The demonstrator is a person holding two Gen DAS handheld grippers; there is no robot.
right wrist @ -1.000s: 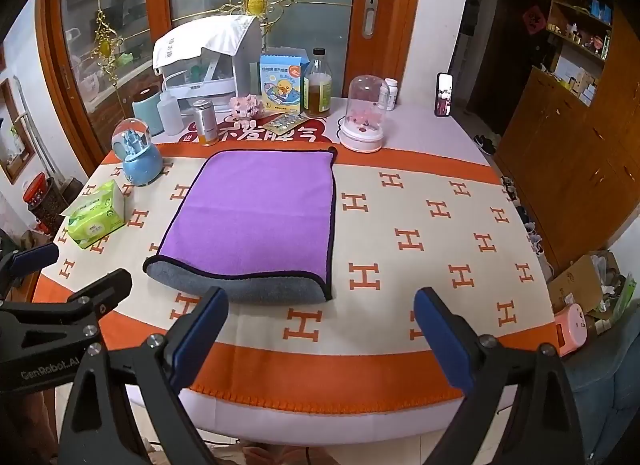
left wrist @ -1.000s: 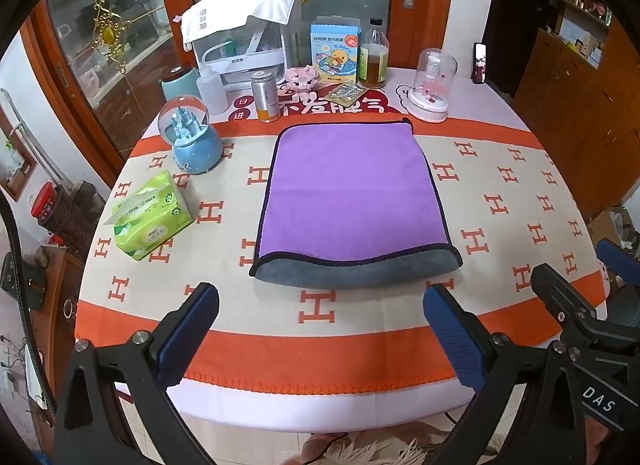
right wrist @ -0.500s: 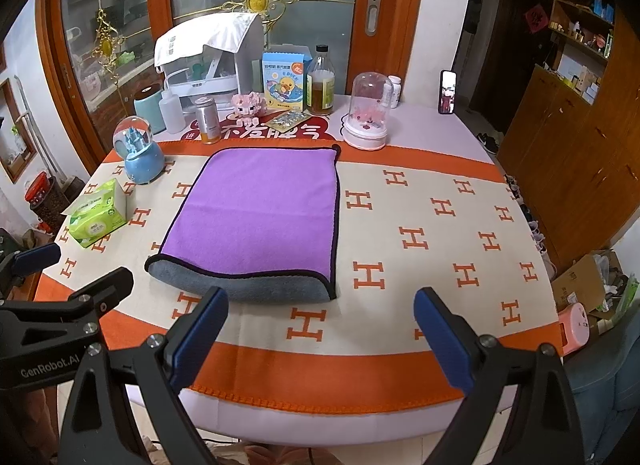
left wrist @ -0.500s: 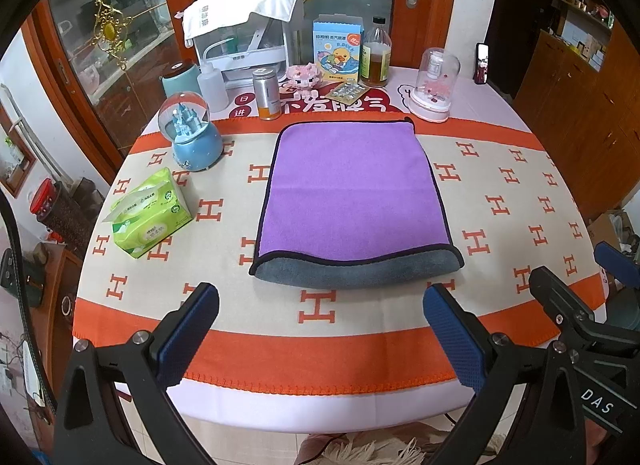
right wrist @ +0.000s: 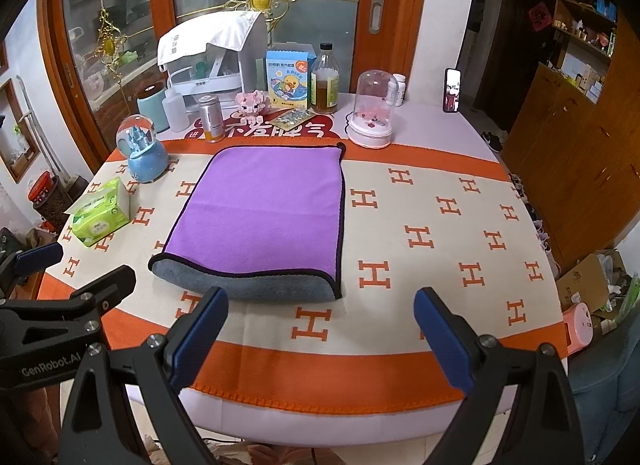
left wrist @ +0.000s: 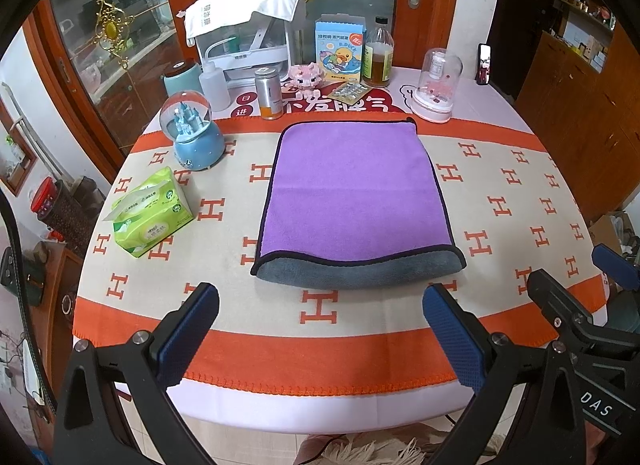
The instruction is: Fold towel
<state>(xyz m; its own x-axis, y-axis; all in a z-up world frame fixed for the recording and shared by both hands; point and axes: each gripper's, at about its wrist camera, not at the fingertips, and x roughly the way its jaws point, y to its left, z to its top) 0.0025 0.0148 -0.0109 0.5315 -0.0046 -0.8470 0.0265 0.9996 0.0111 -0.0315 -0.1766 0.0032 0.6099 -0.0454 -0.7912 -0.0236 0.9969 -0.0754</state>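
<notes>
Here, label by label:

Towel: the purple towel [left wrist: 356, 189] [right wrist: 264, 209] lies flat on the tablecloth [left wrist: 520, 193] [right wrist: 440, 225], already doubled over, with its grey underside showing as a rounded fold along the near edge; black piping runs round the other sides.

Left gripper: the left gripper [left wrist: 320, 329] hangs over the near orange border of the cloth, jaws spread wide, nothing between them, short of the towel's grey fold.

Right gripper: the right gripper [right wrist: 320, 329] also stands wide apart and empty, near the towel's near right corner; its left finger [right wrist: 200, 329] sits just in front of the grey fold.

Left of the towel: a green tissue pack [left wrist: 150, 213] [right wrist: 102, 213] and a blue snow globe [left wrist: 192, 131] [right wrist: 142, 153], both apart from the towel's left edge.

Behind the towel: a metal can [left wrist: 269, 93] [right wrist: 211, 119], a pink toy pig [left wrist: 306, 75], a blister pack [left wrist: 351, 92], a duck-printed box [left wrist: 340, 51] [right wrist: 287, 79], a brown bottle [left wrist: 378, 57] [right wrist: 325, 81] and a glass dome [left wrist: 436, 87] [right wrist: 372, 111] stand in a row close to the far edge; the dome's base is just beside the far right corner.

Open room: bare cloth stretches to the right of the towel as far as the table edge, and a bare strip lies between the grey fold and the near rim.
</notes>
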